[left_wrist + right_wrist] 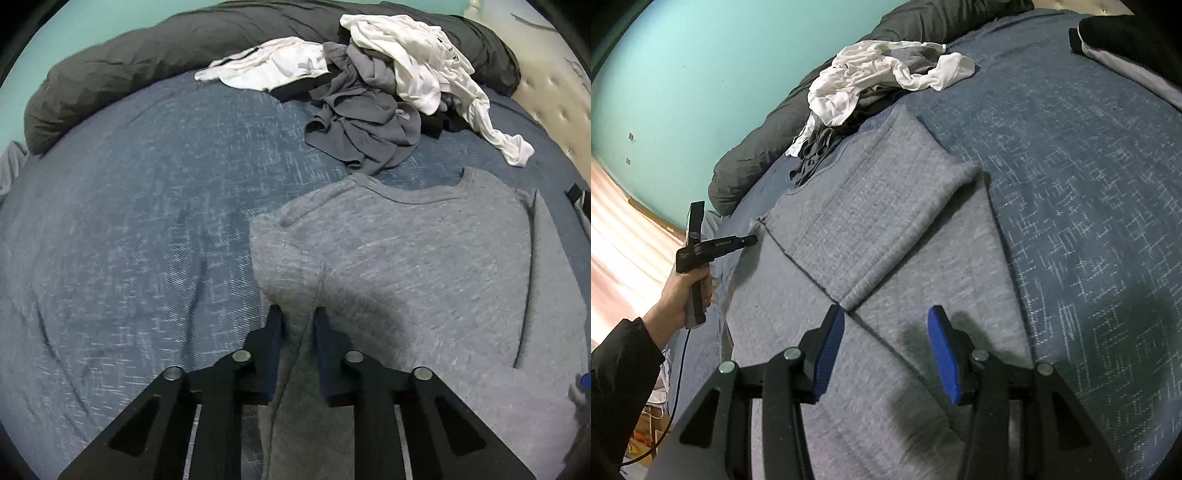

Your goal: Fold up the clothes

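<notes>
Grey shirt (pixel 424 251) lies flat on the blue bed (pixel 129 229), neckline toward the clothes pile (pixel 369 92), long axis toward the claws. Left claw (pixel 297 314) pinches its left edge; right claw (pixel 886 317) hovers half-open above the hem.

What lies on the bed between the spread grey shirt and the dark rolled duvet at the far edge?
A heap of unfolded clothes, white and grey garments tangled together, lies on the blue bedcover between the grey shirt and the duvet. The left wrist view shows it best.
</notes>
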`<state>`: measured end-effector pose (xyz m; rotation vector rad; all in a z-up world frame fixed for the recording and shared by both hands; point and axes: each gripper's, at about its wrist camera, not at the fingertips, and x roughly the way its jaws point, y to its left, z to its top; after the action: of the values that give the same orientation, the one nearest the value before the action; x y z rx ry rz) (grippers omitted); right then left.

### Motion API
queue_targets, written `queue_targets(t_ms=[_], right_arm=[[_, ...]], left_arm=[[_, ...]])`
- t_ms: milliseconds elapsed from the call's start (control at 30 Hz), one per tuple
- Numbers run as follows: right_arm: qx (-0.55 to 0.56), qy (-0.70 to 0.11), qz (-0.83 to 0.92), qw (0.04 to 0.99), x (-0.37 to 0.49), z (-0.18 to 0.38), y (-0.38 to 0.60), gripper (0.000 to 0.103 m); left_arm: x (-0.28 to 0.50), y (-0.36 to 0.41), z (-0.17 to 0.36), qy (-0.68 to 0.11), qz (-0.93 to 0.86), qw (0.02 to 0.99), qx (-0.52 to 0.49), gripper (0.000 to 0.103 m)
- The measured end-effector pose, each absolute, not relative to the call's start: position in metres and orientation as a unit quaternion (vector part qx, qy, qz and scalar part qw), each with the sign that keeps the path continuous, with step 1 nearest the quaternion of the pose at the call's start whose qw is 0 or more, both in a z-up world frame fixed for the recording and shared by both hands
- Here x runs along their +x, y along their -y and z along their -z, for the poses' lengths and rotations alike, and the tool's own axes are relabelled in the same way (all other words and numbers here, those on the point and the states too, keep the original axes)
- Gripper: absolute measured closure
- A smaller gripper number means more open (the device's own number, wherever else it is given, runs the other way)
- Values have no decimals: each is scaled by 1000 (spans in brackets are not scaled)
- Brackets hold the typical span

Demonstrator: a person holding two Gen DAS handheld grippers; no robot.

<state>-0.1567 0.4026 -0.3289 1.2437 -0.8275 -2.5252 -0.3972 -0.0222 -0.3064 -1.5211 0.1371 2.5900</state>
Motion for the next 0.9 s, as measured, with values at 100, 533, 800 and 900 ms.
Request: queue_targets(t_ms=[100, 533, 800, 900], right_arm=[[417, 280, 858, 105, -157, 327, -403, 55], [413, 284, 859, 106, -157, 327, -404, 55], [410, 291, 858, 104, -156, 328, -407, 55], [409, 292, 858, 104, -156, 328, -408, 55]], left_arm=[[-397, 36, 298, -24, -867, 57, -494, 93], [-409, 88, 314, 111, -859, 21, -499, 86], [-404, 90, 290, 91, -883, 5, -460, 73], [-401, 80, 292, 54, -886, 11, -461, 73]])
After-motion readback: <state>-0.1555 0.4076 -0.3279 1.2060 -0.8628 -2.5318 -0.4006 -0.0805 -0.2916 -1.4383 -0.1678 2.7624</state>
